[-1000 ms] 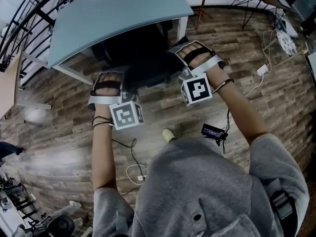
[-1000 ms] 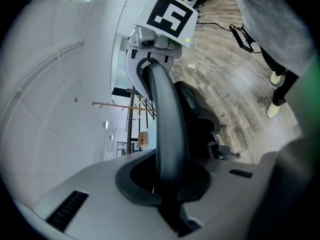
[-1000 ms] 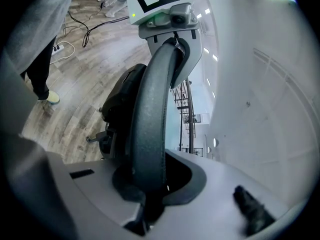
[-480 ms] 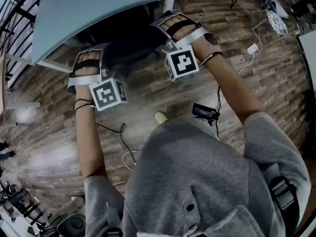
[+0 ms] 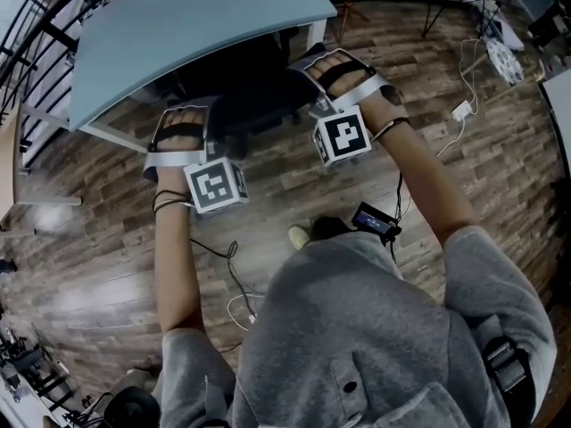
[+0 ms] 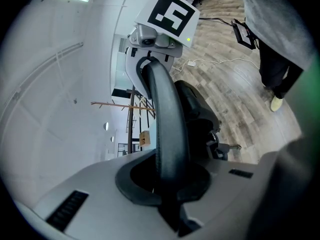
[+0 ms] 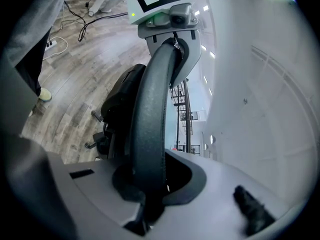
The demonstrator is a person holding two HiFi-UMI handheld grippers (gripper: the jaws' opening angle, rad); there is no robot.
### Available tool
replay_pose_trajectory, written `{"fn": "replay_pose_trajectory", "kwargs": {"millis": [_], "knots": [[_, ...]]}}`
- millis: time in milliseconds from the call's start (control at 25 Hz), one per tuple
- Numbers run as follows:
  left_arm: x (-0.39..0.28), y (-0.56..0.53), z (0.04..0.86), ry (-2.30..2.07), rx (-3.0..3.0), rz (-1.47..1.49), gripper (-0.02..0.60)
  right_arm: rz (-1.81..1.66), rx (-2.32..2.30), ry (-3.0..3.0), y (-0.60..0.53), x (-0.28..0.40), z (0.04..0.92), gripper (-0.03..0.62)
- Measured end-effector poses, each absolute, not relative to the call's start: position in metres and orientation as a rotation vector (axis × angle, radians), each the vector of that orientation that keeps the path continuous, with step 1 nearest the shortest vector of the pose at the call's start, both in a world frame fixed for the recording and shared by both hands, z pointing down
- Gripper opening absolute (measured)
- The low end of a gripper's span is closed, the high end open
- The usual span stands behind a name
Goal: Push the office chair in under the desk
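The office chair point(image 5: 245, 92) stands on the wood-plank floor point(image 5: 294, 190), partly tucked beneath the pale blue desk point(image 5: 178, 16). We see the left gripper point(image 6: 169, 184) pinching the dark curved back rim point(image 6: 167, 114) of the chair, and the right gripper point(image 7: 148, 184) pinching the same rim farther along. From above, the chair's back appears to sit just at the desk's edge.

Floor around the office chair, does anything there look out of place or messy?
Yes. Loose cables loop over the wood floor by the person's feet, and a white plug block with its cord lies at the right. It is stray clutter near the office chair; nothing looks spilled or broken.
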State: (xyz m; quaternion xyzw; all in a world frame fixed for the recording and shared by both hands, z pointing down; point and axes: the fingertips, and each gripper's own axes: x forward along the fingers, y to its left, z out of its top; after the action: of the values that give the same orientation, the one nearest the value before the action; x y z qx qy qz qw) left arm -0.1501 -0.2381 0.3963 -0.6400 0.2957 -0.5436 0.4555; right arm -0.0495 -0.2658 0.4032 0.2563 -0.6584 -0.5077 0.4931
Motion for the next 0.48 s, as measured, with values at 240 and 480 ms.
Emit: {"fn": "replay_pose_trajectory", "kwargs": {"millis": [240, 480], "knots": [[-0.151, -0.245, 0.392, 0.732, -1.582, -1.333, 0.035, -1.228, 0.621, -1.607, -0.272, -0.05, 0.401, 0.035], [-0.146, -0.257, 0.393, 0.736, -1.581, -1.336, 0.035, -1.242, 0.615, -1.615, -0.287, -0.047, 0.401, 0.035]]}}
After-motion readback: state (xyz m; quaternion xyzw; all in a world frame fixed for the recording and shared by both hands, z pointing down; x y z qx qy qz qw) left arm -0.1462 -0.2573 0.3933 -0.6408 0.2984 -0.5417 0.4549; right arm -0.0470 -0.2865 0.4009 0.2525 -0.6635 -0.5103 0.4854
